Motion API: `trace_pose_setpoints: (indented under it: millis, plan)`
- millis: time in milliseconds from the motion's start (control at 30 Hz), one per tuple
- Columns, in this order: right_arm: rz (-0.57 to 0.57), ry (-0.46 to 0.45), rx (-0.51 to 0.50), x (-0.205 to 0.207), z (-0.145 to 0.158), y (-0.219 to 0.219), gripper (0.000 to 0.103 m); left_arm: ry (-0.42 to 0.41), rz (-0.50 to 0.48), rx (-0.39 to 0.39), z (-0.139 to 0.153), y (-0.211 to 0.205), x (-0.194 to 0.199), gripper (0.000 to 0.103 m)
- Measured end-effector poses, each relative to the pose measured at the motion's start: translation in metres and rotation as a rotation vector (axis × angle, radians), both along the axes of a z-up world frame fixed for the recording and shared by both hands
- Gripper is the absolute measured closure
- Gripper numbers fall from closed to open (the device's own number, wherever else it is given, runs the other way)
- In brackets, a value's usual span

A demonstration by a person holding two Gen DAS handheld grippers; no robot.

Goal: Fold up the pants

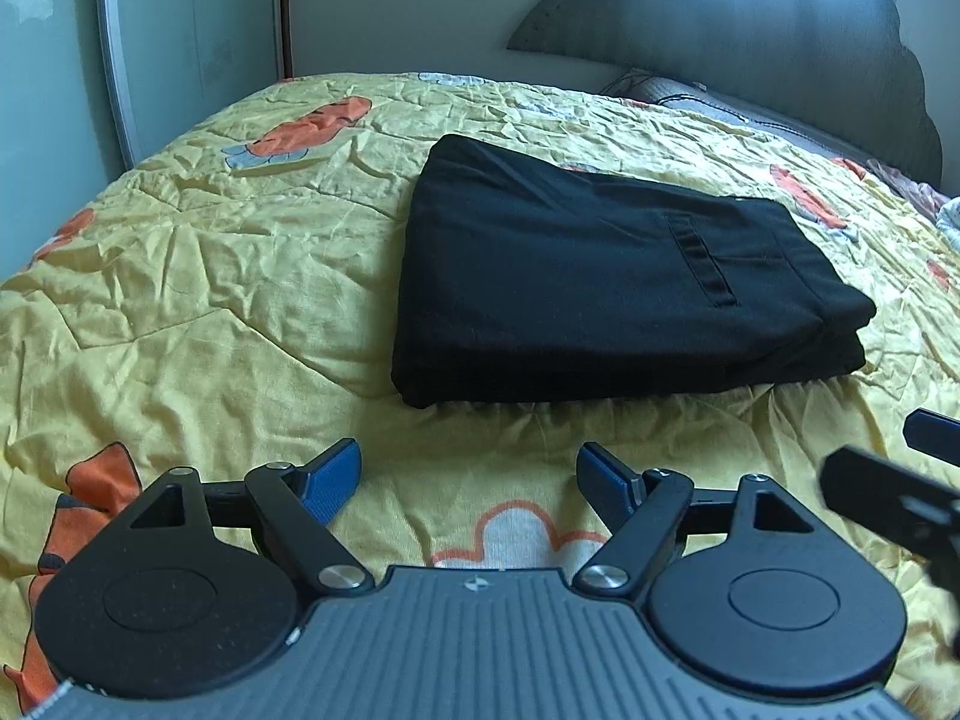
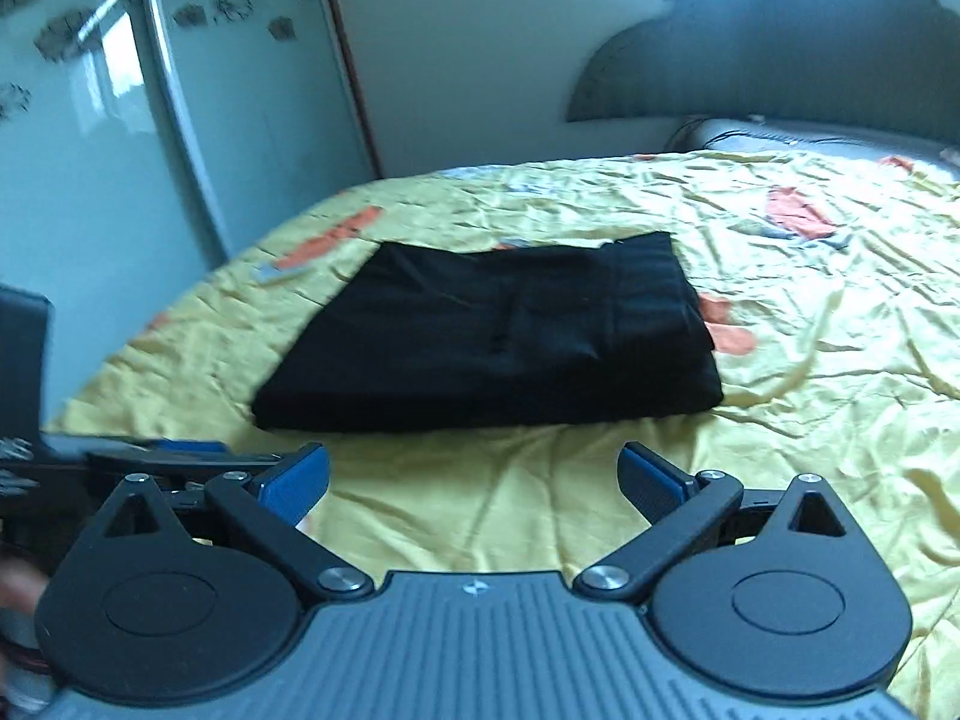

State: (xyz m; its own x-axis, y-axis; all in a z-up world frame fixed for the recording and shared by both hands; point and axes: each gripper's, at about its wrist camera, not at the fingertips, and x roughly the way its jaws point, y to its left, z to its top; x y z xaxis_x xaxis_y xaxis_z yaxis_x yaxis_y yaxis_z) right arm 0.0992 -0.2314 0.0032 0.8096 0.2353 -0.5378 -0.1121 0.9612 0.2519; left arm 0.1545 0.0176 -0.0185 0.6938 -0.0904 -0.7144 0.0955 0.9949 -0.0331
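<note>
A wrinkled yellow bedspread (image 1: 210,276) with orange cartoon prints covers the bed. Behind it rises a grey scalloped headboard (image 1: 750,30), a grey pillow (image 1: 690,99) at its foot, and beside the bedspread stands a glossy wardrobe door (image 2: 78,150) with flower decals

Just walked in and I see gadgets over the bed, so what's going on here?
A person is folding pants with two handheld grippers. The black pants already lie folded in a neat rectangle on the yellow bedspread. The left gripper and right gripper are both open and empty, on the near side of the pants and not touching them. The fold looks done.
</note>
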Motion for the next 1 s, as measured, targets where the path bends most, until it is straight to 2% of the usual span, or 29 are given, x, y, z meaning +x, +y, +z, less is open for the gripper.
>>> trace_pose_setpoints:
  millis: [300,767,1000]
  plan:
    - [-0.058,0.036,-0.067,0.007,-0.023,0.005,0.000,-0.020,0.012,0.012,-0.007,-0.005,-0.006,0.013]
    - [-0.093,0.068,-0.087,0.013,-0.040,0.006,0.000,-0.071,0.028,0.032,-0.016,-0.008,-0.015,0.002]
    - [-0.104,0.067,-0.089,0.012,-0.044,0.005,0.000,-0.084,0.038,0.036,-0.018,-0.008,-0.016,0.000]
